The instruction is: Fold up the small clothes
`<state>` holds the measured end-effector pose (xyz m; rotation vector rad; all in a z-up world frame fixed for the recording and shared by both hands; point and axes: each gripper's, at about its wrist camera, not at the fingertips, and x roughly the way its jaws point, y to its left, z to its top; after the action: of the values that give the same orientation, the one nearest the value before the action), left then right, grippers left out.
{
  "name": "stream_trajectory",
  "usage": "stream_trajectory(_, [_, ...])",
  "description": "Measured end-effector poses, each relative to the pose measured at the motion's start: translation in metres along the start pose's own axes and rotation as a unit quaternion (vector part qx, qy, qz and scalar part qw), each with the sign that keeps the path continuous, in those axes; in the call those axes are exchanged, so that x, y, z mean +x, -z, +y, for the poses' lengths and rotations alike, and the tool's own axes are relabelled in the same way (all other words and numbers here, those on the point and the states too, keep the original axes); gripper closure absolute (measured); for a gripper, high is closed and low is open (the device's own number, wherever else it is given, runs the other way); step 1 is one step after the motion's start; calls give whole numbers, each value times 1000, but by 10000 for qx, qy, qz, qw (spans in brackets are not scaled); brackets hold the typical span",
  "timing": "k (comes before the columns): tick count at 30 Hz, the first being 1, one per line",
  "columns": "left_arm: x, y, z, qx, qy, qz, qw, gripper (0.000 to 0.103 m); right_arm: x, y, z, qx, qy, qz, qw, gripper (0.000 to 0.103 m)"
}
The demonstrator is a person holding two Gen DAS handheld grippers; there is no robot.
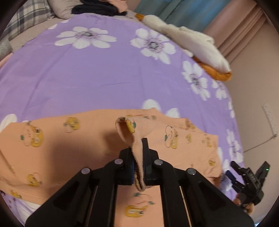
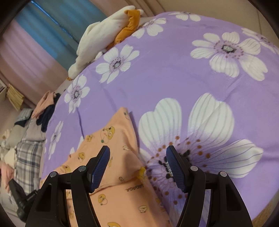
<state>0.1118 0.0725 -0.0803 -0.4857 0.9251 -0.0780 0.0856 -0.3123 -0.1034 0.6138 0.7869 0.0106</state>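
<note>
On the purple floral bed, left claw pinches a raised fold of the peach garment. Right claw spread, nothing between, over the garment's edge.

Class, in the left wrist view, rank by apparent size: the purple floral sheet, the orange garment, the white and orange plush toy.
1. purple floral sheet
2. orange garment, enlarged by nearness
3. white and orange plush toy, shrunk by distance

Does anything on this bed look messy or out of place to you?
Mostly no. The peach garment lies spread on the purple flowered sheet, with one fold pinched up by the left gripper. A white and orange plush toy hangs partly over the bed's edge, and dark clothes lie heaped at the far end.
</note>
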Motion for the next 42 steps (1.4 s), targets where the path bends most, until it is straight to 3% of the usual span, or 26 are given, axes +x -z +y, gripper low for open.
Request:
stream_trajectory(7, [23, 10, 13, -11, -224, 330, 9992, 96, 19, 11, 8, -266, 88, 366, 9989, 38])
stream_trajectory(12, [27, 14, 15, -24, -269, 377, 9989, 96, 31, 16, 8, -379, 73, 624, 9973, 63])
stream_trajectory(14, [25, 15, 17, -60, -253, 356, 9990, 96, 32, 18, 7, -446, 89, 599, 9972, 86])
stream_trajectory(15, [25, 15, 17, -79, -253, 344, 9991, 96, 31, 18, 7, -422, 39, 615, 9972, 92])
stream_trajectory(19, [20, 15, 16, -105, -262, 311, 9991, 96, 10, 13, 8, -349, -110, 264, 9990, 93])
stream_trajectory(22, [23, 16, 17, -80, -297, 369, 9988, 95, 5, 12, 10, -477, -17, 155, 9987, 94])
stream_trajectory(24, [29, 18, 19, -116, -346, 430, 9984, 95, 21, 15, 3, -442, 230, 425, 9979, 94])
stream_trajectory(28, [31, 19, 17, -11, -409, 419, 9983, 94, 29, 15, -9, -191, 193, 581, 9979, 94])
stream_trajectory(32, [33, 20, 18, 15, -427, 437, 9981, 93, 8, -3, 2, -370, 439, 236, 9981, 91])
stream_trajectory(33, [33, 20, 18, 8, -415, 444, 9982, 93, 4, -10, 6, -411, 405, 123, 9983, 89])
stream_trajectory(34, [34, 20, 19, 3, -409, 446, 9982, 93, 4, -16, 9, -445, 346, 98, 9984, 76])
stream_trajectory(35, [34, 20, 19, -1, -401, 448, 9982, 93, 7, -23, 14, -499, 262, 110, 9984, 56])
stream_trajectory(36, [34, 20, 19, -3, -395, 448, 9982, 93, 13, -33, 19, -564, 148, 136, 9982, 50])
stream_trajectory(40, [33, 20, 20, -17, -365, 454, 9983, 93, 48, -57, 42, -1045, 268, 364, 9935, 50])
stream_trajectory(42, [33, 20, 19, 5, -369, 453, 9983, 93, 73, -65, 45, -994, 324, 689, 9921, 50])
